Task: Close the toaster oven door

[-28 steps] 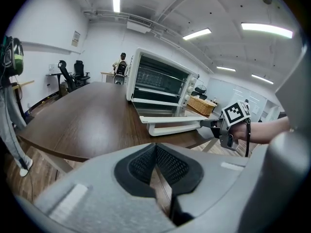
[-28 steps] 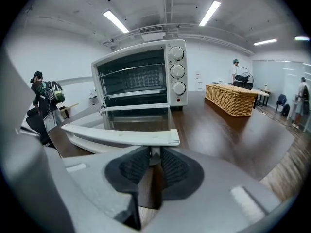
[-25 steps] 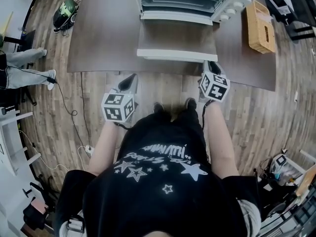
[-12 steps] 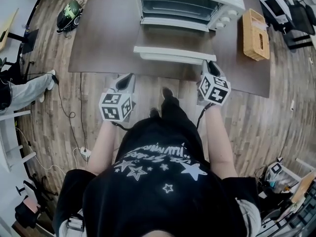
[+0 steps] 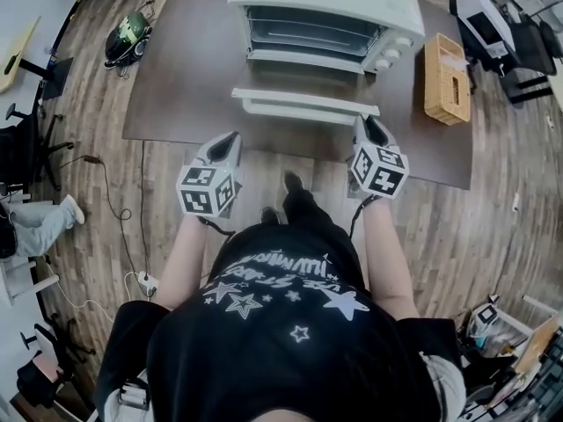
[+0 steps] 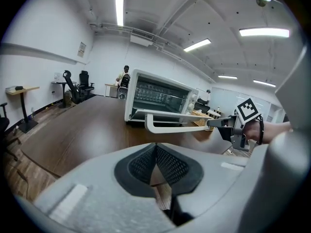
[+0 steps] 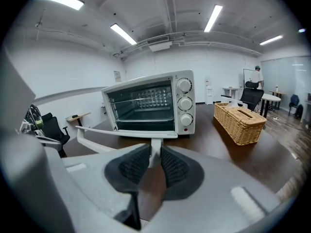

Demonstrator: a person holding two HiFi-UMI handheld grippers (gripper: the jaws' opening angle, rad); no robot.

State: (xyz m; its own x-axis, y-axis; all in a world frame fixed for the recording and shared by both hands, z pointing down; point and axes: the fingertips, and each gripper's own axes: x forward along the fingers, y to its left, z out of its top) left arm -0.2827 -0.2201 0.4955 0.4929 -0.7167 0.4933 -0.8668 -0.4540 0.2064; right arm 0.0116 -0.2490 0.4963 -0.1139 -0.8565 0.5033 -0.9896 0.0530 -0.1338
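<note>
My right tool (image 7: 154, 161) is clamped on the white door handle (image 7: 94, 145). Its pads pinch the short post at the handle's right end, so the jaws stand partly apart with that post between them. My left tool (image 6: 155, 160) has its pads pressed together with nothing in them. It hangs just short of the bench (image 5: 185, 69) edge, well apart from the handle's left end, and takes no part in the grip.

The door (image 5: 308, 79) reaches out from the grip toward the toaster oven (image 5: 321, 3), hinged along the bottom of the opening. It juts forward over the bench, about level or a little raised; I cannot tell which. The racks inside show plainly in both gripper views, so the cavity is wide open. A wicker basket (image 5: 444, 77) sits to the oven's right, clear of the door's swing.

I judge the grasp made and the closing barely begun. Nearly all of the upward swing remains, then seating the door flush against the oven front and letting go of the handle.
</note>
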